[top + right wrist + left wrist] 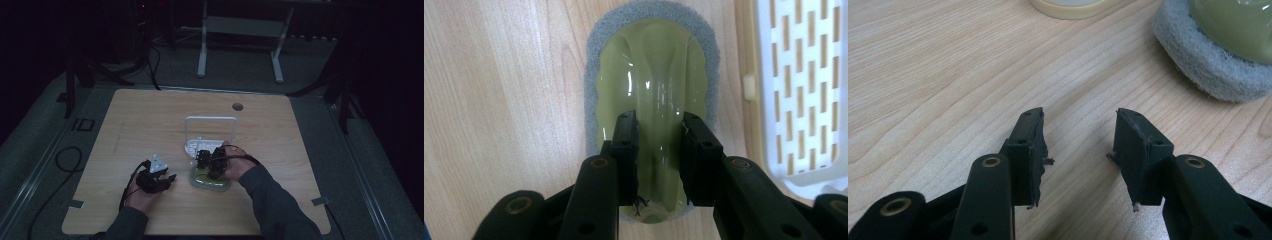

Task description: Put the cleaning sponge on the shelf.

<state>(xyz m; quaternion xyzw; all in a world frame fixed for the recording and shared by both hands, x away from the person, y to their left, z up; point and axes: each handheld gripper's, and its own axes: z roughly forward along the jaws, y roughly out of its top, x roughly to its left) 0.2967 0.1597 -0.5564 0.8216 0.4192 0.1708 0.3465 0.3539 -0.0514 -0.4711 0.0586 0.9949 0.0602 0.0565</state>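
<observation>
Right gripper view: right gripper (658, 150) clamped on ridge of green scrubber handle (649, 75), grey pad flat on worktop (499, 100) beside white rack (804, 75). Left gripper (1080, 150) released, empty. Likely best: grip centred, lift level

A glossy olive plastic handle (651, 90) tops a rough grey scouring pad (1198, 55); the worktop (948, 75) shows matt pale woodgrain.
</observation>
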